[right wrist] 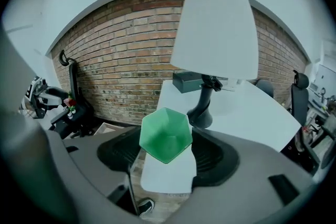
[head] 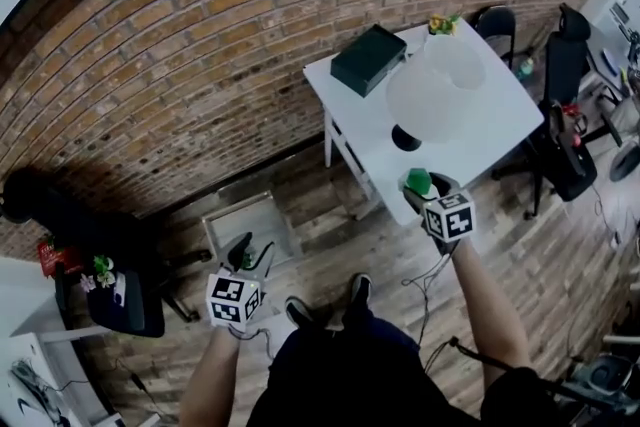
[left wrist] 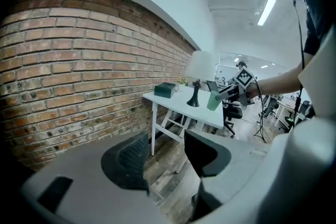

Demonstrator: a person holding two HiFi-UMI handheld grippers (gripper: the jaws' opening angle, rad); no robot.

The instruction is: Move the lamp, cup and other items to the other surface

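A green faceted cup (head: 418, 181) (right wrist: 165, 135) sits between the jaws of my right gripper (head: 421, 189) (right wrist: 167, 156), which is shut on it at the near corner of the white table (head: 500, 120) (right wrist: 252, 113). From the left gripper view the cup (left wrist: 213, 100) hangs at the table's (left wrist: 178, 105) edge. A white-shaded lamp (head: 435, 87) (right wrist: 215, 31) (left wrist: 195, 73) on a black base stands on the table just beyond. My left gripper (head: 240, 253) (left wrist: 165, 160) is open and empty, low over the wooden floor, well left of the table.
A dark green box (head: 368, 59) (right wrist: 185, 81) and a small plant (head: 443, 24) lie at the table's far side. Black office chairs (head: 565, 115) stand to the right. A white open crate (head: 250, 225) is on the floor. A second white surface (head: 15, 305) and a black chair (head: 115, 300) are at far left.
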